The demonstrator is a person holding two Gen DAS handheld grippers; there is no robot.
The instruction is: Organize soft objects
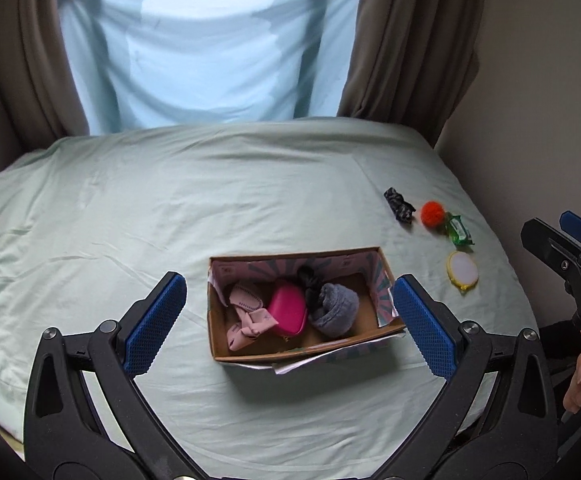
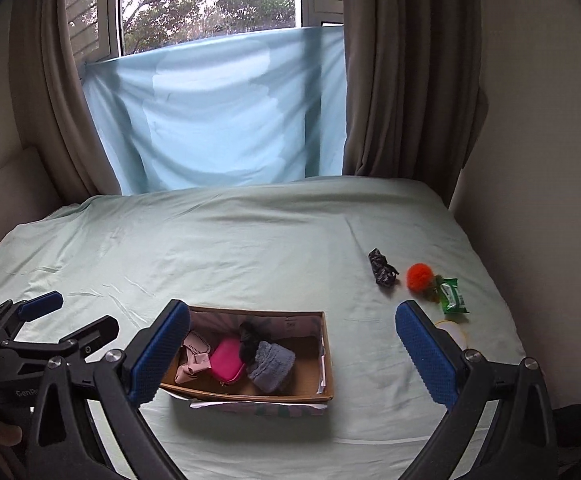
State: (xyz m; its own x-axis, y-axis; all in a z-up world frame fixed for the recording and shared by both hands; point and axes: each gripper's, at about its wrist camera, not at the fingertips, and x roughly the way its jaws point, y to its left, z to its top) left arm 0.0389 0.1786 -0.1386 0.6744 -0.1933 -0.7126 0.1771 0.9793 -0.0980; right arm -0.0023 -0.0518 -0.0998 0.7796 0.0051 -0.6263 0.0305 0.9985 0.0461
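A fuzzy orange pompom (image 1: 433, 213) is seen right of the cardboard box (image 1: 290, 354); both grippers' jaws are spread, empty.

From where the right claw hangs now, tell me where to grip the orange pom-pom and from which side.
Grip the orange pom-pom across its round middle, coming down from above. It is a fluffy ball, so any width works, but the green packet sits close on its right; set the fingers front and back, not left and right. The right claw is open and empty.
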